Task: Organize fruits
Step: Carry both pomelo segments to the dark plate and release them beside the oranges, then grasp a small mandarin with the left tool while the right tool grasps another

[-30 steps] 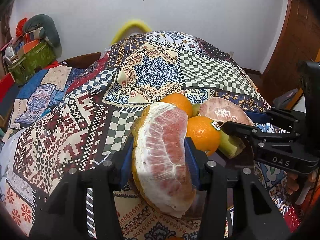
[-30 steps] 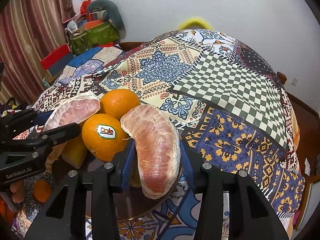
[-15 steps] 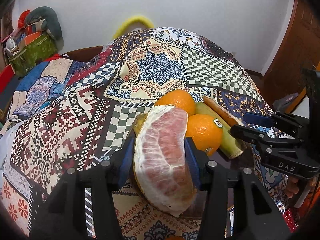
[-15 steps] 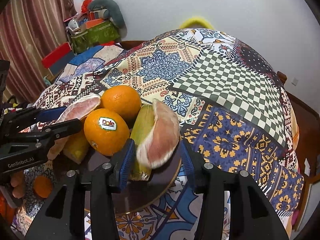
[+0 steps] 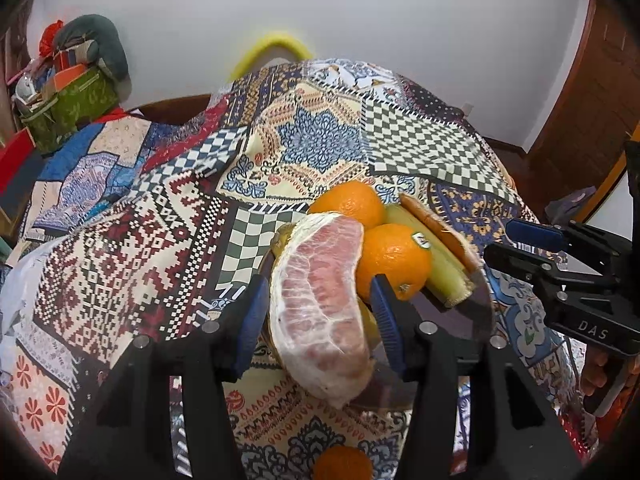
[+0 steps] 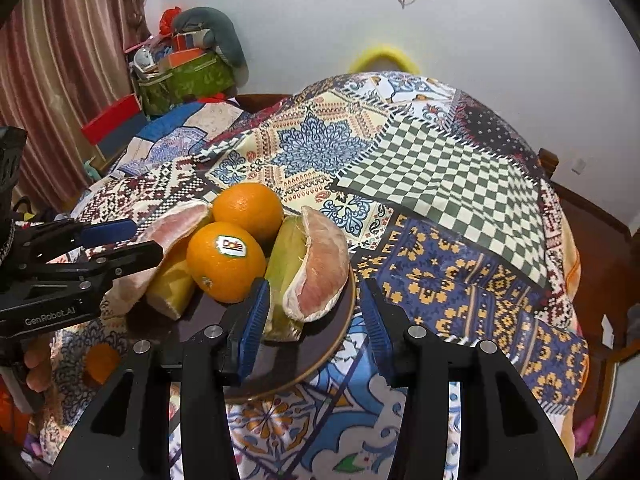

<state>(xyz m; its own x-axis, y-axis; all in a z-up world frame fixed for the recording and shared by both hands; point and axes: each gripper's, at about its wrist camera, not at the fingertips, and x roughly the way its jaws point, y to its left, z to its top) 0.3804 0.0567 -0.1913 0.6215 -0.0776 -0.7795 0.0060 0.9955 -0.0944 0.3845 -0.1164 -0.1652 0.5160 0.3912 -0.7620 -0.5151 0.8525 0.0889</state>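
the right gripper has let go: its jaws now stand wide apart and hold nothing, and the pomelo wedge it held a second ago leans on the plate at 3 o'clock of the stickered orange. the left gripper still clamps its own pomelo piece at the plate's 9 o'clock edge. one wedge is placed; this one looks next.

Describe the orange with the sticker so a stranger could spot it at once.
On the patchwork-covered table sits a dark round plate heaped with fruit. At its middle, two round oranges lie between peeled pink pomelo wedges. The nearer orange, touching the plain orange behind, alone carries a small white Dole sticker.
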